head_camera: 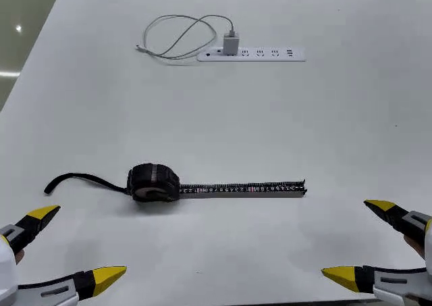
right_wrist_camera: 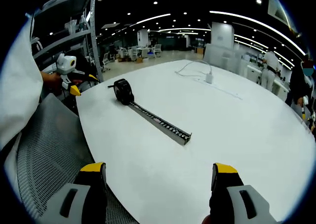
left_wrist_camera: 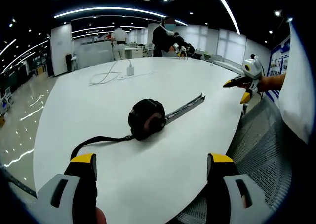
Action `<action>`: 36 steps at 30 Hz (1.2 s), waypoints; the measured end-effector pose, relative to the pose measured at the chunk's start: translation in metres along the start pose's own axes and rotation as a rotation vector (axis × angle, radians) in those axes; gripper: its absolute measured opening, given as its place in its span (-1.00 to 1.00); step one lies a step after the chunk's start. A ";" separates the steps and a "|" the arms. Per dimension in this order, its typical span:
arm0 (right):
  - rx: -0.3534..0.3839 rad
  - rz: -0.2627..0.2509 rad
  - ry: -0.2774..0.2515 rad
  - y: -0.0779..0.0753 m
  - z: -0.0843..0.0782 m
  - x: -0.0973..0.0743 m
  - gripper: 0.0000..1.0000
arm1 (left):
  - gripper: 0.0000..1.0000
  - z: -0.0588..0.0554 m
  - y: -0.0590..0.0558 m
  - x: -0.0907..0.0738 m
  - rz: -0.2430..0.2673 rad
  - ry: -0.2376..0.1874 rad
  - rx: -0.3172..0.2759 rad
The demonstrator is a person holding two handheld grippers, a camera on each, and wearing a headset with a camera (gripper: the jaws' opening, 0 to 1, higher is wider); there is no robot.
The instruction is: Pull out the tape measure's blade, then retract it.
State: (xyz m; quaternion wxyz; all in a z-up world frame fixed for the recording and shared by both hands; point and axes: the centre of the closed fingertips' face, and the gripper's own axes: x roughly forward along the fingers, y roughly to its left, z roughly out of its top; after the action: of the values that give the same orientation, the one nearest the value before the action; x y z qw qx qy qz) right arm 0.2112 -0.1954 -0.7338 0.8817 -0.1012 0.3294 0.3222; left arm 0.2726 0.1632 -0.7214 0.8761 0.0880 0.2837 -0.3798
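Note:
A black tape measure (head_camera: 153,182) lies on the white table (head_camera: 270,117), its blade (head_camera: 243,188) pulled out to the right and ending in a hook (head_camera: 304,186). A black wrist strap (head_camera: 74,180) trails off its left side. My left gripper (head_camera: 66,244) hovers open at the near left edge, apart from the case (left_wrist_camera: 146,118). Open too, my right gripper (head_camera: 368,238) hangs at the near right, short of the blade tip (right_wrist_camera: 185,136). Nothing sits between either pair of yellow-tipped jaws. In the right gripper view the case (right_wrist_camera: 123,91) lies far left.
A white power strip (head_camera: 260,53) with a charger (head_camera: 231,45) and a looped white cable (head_camera: 175,36) lies at the far side of the table. The table's near edge runs just below both grippers. People stand in the background beyond the table.

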 end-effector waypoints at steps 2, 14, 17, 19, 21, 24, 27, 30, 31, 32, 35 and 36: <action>0.002 -0.005 -0.001 0.000 -0.002 0.000 0.74 | 0.80 -0.001 0.000 0.000 0.006 -0.001 -0.007; 0.021 -0.019 -0.006 -0.001 -0.006 0.001 0.77 | 0.80 0.000 0.002 0.000 0.016 -0.001 -0.021; 0.019 -0.020 -0.008 -0.001 -0.004 0.001 0.77 | 0.79 -0.001 0.002 0.001 0.017 0.002 -0.014; 0.017 -0.020 -0.009 -0.001 -0.004 0.001 0.77 | 0.79 -0.001 0.003 0.001 0.016 0.002 -0.022; 0.016 -0.018 -0.007 0.000 -0.004 0.001 0.77 | 0.79 -0.001 0.003 0.001 0.016 0.002 -0.020; 0.016 -0.018 -0.008 0.001 -0.003 0.001 0.77 | 0.79 -0.001 0.002 0.001 0.015 0.003 -0.019; 0.016 -0.017 -0.006 0.002 -0.002 0.001 0.77 | 0.78 -0.002 0.003 0.000 0.018 0.003 -0.019; 0.014 -0.018 -0.006 0.003 -0.002 0.001 0.77 | 0.78 -0.002 0.003 0.000 0.017 0.004 -0.018; 0.015 -0.017 -0.005 0.004 -0.001 0.001 0.77 | 0.77 -0.002 0.003 0.000 0.017 0.004 -0.018; 0.015 -0.017 -0.006 0.004 -0.001 0.002 0.77 | 0.77 -0.002 0.003 0.000 0.017 0.004 -0.019; 0.015 -0.017 -0.006 0.004 -0.001 0.001 0.77 | 0.77 -0.001 0.003 0.000 0.017 0.004 -0.020; 0.015 -0.018 -0.007 0.004 0.000 0.001 0.77 | 0.77 -0.001 0.003 0.000 0.016 0.003 -0.020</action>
State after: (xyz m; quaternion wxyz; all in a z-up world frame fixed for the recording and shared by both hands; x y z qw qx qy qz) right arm 0.2090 -0.1917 -0.7348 0.8864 -0.0965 0.3280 0.3121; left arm 0.2742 0.1650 -0.7225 0.8796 0.0820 0.2879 -0.3697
